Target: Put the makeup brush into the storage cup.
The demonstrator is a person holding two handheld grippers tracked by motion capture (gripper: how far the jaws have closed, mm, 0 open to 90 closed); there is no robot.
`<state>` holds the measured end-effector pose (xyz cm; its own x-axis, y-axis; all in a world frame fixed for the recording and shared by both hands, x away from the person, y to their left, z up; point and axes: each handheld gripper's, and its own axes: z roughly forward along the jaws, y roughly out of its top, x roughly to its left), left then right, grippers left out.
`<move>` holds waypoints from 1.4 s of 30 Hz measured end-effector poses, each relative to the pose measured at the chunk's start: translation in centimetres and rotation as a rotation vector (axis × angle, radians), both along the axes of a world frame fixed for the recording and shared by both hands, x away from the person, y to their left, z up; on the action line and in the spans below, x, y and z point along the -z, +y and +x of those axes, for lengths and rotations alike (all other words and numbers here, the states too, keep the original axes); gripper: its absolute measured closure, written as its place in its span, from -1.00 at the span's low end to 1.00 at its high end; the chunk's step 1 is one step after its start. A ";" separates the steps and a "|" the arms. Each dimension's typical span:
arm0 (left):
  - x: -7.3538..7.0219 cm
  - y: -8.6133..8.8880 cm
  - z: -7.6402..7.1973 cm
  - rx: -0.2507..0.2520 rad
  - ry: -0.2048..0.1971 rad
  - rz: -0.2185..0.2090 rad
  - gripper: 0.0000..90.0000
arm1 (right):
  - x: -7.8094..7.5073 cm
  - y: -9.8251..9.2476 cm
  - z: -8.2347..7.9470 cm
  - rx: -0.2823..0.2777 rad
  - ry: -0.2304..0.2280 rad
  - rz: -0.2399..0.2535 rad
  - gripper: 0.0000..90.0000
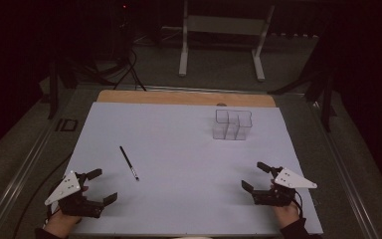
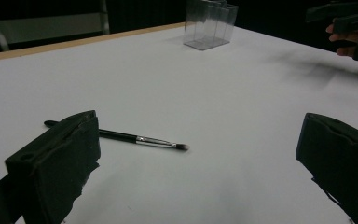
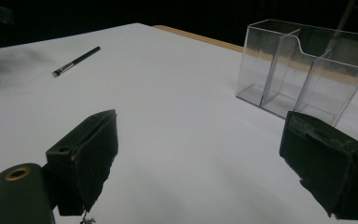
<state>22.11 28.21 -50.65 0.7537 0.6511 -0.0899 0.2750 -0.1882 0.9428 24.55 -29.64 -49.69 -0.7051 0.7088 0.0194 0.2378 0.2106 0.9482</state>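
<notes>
A thin black makeup brush point(image 1: 129, 163) with a silver ferrule lies flat on the white table sheet point(image 1: 179, 149), left of centre. In the left gripper view the brush point(image 2: 121, 136) lies just beyond the jaws, and in the right gripper view the brush point(image 3: 76, 61) is far off. A clear plastic organiser point(image 1: 233, 124) with several compartments stands at the back right, close ahead as the organiser point(image 3: 303, 70) in the right gripper view. My left gripper point(image 1: 101, 186) rests open at the front left, empty. My right gripper point(image 1: 255, 177) rests open at the front right, empty.
A wooden table edge point(image 1: 186, 97) runs along the back of the sheet. Behind it stands a white metal frame point(image 1: 222, 30) on the floor. A small dark object point(image 1: 69, 124) lies off the sheet at the left. Cables point(image 1: 124, 69) trail on the floor behind.
</notes>
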 end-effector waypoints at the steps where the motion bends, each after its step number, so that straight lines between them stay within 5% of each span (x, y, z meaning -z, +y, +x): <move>1: 0.0 -0.1 0.0 0.002 0.001 0.003 -0.98 | 0.0 0.0 -0.1 -0.003 -0.005 0.001 -0.74; 10: -0.2 -0.5 -0.1 0.007 -0.002 0.029 -0.98 | -0.1 -0.1 -0.1 0.007 -0.008 0.007 -0.74; 18: -0.6 -1.1 0.0 0.035 0.035 0.056 -0.98 | -0.3 -0.1 -0.2 0.005 -0.017 0.019 -0.74; 21: -0.8 -1.2 0.2 0.031 0.089 0.034 -0.98 | -0.3 -0.1 -0.2 0.010 -0.021 0.013 -0.74; 24: -1.6 -1.7 0.1 -0.011 0.048 0.074 -0.98 | -0.2 -0.1 -0.1 0.018 -0.012 0.012 -0.74; 29: -2.2 -2.0 0.6 -0.035 0.050 0.072 -0.98 | -0.3 -0.1 -0.2 0.017 -0.020 0.013 -0.74; 33: -2.9 -1.8 1.0 -0.003 0.039 0.114 -0.98 | -0.3 0.0 -0.2 0.013 -0.016 0.009 -0.74; 35: -3.4 -1.6 1.3 0.020 0.025 0.101 -0.97 | -0.2 0.0 -0.2 0.015 -0.010 0.013 -0.74; 37: -3.8 -1.4 1.7 0.067 -0.034 0.159 -0.92 | -0.2 0.0 -0.1 0.014 -0.007 0.016 -0.74; 39: -4.1 -1.3 2.4 0.092 -0.017 0.234 -0.90 | -0.2 0.0 -0.1 0.013 -0.004 0.018 -0.74; 40: -4.1 -1.3 2.4 0.092 -0.017 0.234 -0.91 | -0.2 0.0 -0.1 0.013 -0.004 0.018 -0.74; 42: -4.5 -1.2 3.5 0.107 0.038 0.294 -0.90 | -0.3 0.1 -0.2 0.012 -0.004 0.014 -0.74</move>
